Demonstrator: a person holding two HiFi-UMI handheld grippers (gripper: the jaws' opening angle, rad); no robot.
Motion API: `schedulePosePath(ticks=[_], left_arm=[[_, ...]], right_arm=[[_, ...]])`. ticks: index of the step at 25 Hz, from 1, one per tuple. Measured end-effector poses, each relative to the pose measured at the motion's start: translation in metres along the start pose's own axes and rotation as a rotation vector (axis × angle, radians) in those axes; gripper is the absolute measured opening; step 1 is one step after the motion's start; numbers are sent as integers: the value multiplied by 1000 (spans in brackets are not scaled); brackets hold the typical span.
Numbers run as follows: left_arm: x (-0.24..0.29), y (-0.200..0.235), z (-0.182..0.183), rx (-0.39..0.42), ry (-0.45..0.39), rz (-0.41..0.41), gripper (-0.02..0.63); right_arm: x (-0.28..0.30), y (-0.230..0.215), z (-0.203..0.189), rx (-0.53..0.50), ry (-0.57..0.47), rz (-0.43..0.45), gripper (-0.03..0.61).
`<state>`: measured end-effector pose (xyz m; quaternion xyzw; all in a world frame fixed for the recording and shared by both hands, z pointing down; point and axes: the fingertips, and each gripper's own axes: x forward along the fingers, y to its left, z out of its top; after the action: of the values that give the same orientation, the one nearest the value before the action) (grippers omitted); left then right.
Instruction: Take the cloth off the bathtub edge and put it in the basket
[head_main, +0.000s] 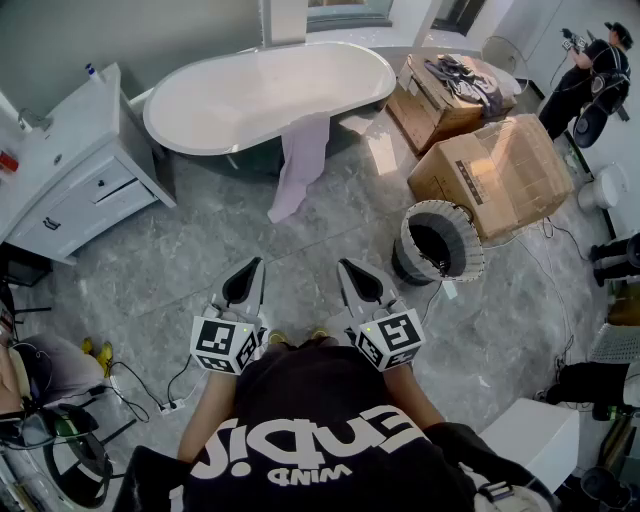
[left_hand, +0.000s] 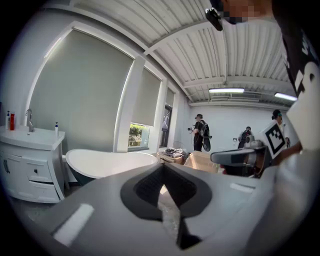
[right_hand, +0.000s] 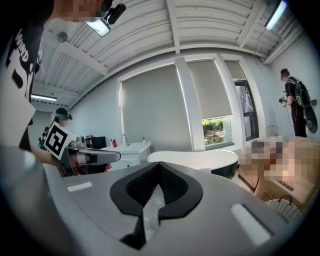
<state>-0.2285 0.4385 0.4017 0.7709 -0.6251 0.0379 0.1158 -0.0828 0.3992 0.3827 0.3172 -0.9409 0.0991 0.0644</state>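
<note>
Judging by how things lie, nothing of the task is done yet. The left gripper has its jaws pressed together on nothing, and the cloth hangs over the edge of the bathtub, well ahead of both sets of jaw tips and roughly between their lines. The right gripper is likewise closed and empty, and the basket stands on the floor ahead and to the right of its jaws. The reach, grasp, carry and drop all remain.
</note>
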Motion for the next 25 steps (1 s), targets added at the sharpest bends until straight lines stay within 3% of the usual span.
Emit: schedulePosePath(ticks=[17, 25], left_arm=[[-2, -36, -20, -14, -1, 89, -2], [17, -42, -15, -10, -20, 92, -2]], right_arm=[[-30, -28, -15, -17, 21, 76, 9], [-29, -52, -15, -17, 19, 78, 9]])
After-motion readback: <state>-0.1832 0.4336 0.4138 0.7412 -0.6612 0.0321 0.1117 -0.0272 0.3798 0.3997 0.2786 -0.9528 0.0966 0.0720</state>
